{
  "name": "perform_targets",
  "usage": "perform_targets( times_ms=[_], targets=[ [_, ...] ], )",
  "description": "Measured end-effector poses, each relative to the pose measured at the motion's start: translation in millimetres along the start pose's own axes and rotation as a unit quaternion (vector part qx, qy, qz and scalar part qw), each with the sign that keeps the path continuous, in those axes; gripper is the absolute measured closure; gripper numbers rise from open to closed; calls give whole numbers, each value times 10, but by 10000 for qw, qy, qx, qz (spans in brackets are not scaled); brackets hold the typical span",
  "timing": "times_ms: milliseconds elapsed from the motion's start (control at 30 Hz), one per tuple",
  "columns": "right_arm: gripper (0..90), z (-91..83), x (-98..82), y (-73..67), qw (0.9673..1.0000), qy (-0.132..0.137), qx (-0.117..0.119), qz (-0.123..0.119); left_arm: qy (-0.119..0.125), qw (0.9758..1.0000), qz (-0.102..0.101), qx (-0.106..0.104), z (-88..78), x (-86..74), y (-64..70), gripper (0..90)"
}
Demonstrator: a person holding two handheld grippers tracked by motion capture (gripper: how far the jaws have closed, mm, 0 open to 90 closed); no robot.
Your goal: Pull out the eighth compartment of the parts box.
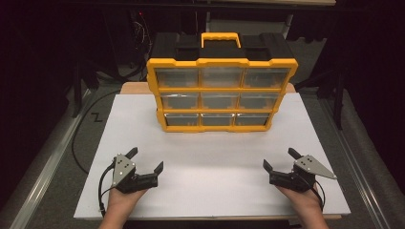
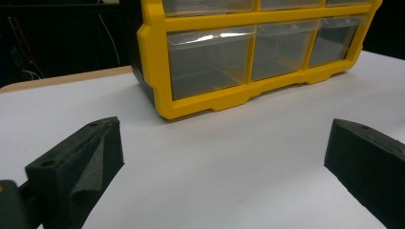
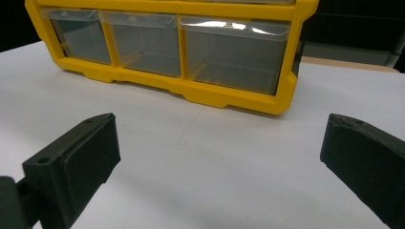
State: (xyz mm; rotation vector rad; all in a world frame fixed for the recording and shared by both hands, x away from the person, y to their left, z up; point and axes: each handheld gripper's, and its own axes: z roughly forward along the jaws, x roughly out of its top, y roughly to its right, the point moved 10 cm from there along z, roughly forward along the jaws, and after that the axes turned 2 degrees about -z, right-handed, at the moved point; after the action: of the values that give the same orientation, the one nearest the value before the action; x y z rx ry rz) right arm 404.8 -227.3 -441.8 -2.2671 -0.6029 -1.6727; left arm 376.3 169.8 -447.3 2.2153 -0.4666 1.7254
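Note:
A yellow drawer organizer (image 1: 220,93) with several clear drawers and a carry handle stands upright at the back middle of the white table (image 1: 210,157). All its drawers look pushed in. My left gripper (image 1: 145,158) rests low at the front left, open, with nothing between its jaws. At the front right my right gripper (image 1: 279,158) is open and empty too. Both point toward the organizer and stay well short of it. The left gripper view has the organizer's bottom drawer row (image 2: 248,52) ahead, and the right gripper view has the same row (image 3: 191,43).
The white table top lies on a wooden board (image 1: 138,87) that peeks out at the back corners. Dark floor with cables (image 1: 81,138) surrounds the table. Bare white surface spreads between the grippers and the organizer.

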Motion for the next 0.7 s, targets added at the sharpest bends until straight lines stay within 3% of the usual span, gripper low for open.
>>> perform_targets(
  times_ms=[67, 200, 700],
  targets=[
    [11, 12, -20, -31, 9997, 10, 228, -85, -36, 9999, 100, -30, 12, -1, 11, 2],
    [11, 8, -32, -44, 9993, 26, 362, -131, -47, 9999, 104, -52, 21, 0, 15, 2],
    [11, -1, -24, -86, 9988, 61, 430, -238, -19, 10000, -16, -63, 25, 7, 1, 2]
  ],
)
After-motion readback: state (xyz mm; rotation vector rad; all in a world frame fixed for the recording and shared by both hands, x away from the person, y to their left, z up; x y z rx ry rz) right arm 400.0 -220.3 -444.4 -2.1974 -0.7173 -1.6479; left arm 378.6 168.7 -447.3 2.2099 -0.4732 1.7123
